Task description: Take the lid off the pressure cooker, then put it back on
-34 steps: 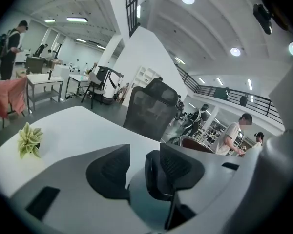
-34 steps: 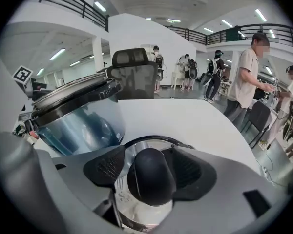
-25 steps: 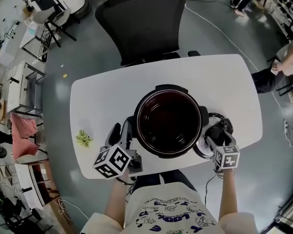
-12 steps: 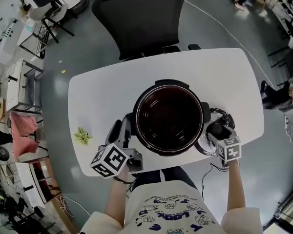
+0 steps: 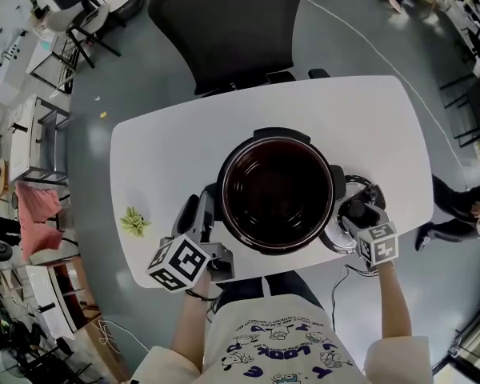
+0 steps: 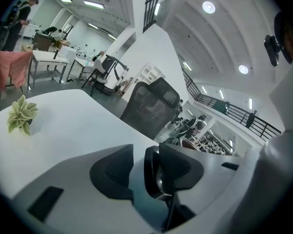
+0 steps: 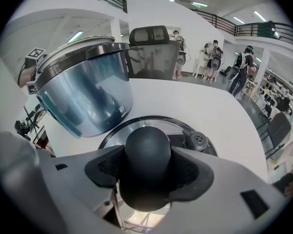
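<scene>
The pressure cooker [image 5: 278, 194] stands open in the middle of the white tabletop [image 5: 168, 158], its dark pot bare. Its lid [image 5: 333, 245] lies flat on the tabletop just beside the cooker, on the person's right.

The right gripper [image 5: 354, 214] points steeply down over the lid. Its jaws have just been closing, and in the right gripper view both pads press against the round black knob [image 7: 147, 152] on top of the lid.

The left gripper [image 5: 198, 214] sits low at the cooker's left side. Its jaws stand apart around the cooker's black side handle [image 6: 154, 174]: one pad lies against the handle and a gap shows on the other side.

A small green plant [image 5: 134, 223] sits near the tabletop's left edge. A black office chair [image 5: 232, 30] stands behind the far side.
</scene>
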